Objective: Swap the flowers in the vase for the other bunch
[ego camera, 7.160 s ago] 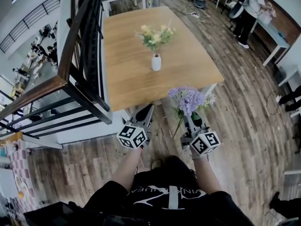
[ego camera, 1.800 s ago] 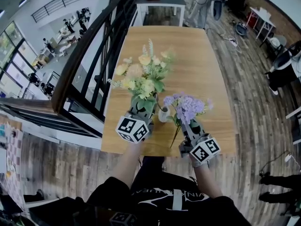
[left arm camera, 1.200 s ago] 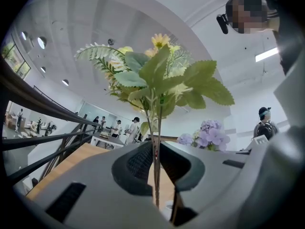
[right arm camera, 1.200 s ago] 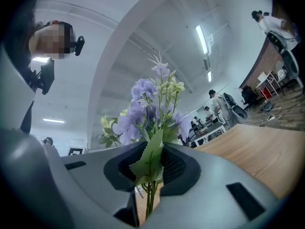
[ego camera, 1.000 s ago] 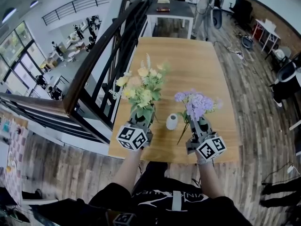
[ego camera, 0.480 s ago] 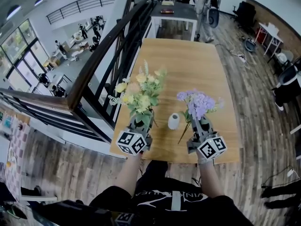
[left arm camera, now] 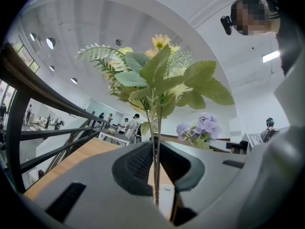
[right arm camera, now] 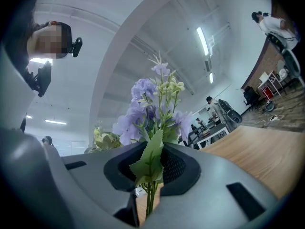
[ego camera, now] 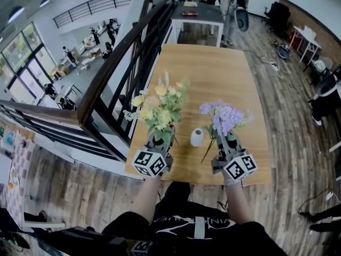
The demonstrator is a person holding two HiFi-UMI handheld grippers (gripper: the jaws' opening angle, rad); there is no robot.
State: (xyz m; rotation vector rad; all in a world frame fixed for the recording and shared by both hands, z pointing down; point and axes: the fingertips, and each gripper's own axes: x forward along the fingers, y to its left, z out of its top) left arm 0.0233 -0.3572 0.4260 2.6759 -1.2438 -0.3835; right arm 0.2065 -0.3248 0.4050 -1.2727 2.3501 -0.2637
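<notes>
A small white vase (ego camera: 197, 137) stands with nothing in it near the front edge of the wooden table (ego camera: 213, 73), between my two grippers. My left gripper (ego camera: 160, 140) is shut on the stems of the yellow bunch (ego camera: 159, 107), which rises upright above its jaws. In the left gripper view the thin stems (left arm camera: 155, 161) are pinched between the pads, with the yellow bunch (left arm camera: 157, 75) overhead. On the right, my right gripper (ego camera: 224, 142) is shut on the purple bunch (ego camera: 224, 116). The right gripper view has its purple bunch (right arm camera: 150, 109) standing up from the closed jaws (right arm camera: 153, 175).
A black metal railing (ego camera: 122, 63) runs along the table's left side, with an open drop to a lower floor beyond. A dark table (ego camera: 200, 12) stands behind the far end. Chairs and desks (ego camera: 306, 36) line the right wall. People stand far off.
The yellow bunch has left the vase and is lifted out to the left. Both grippers have drawn back toward the table's front edge and have held nearly still over the last second.
</notes>
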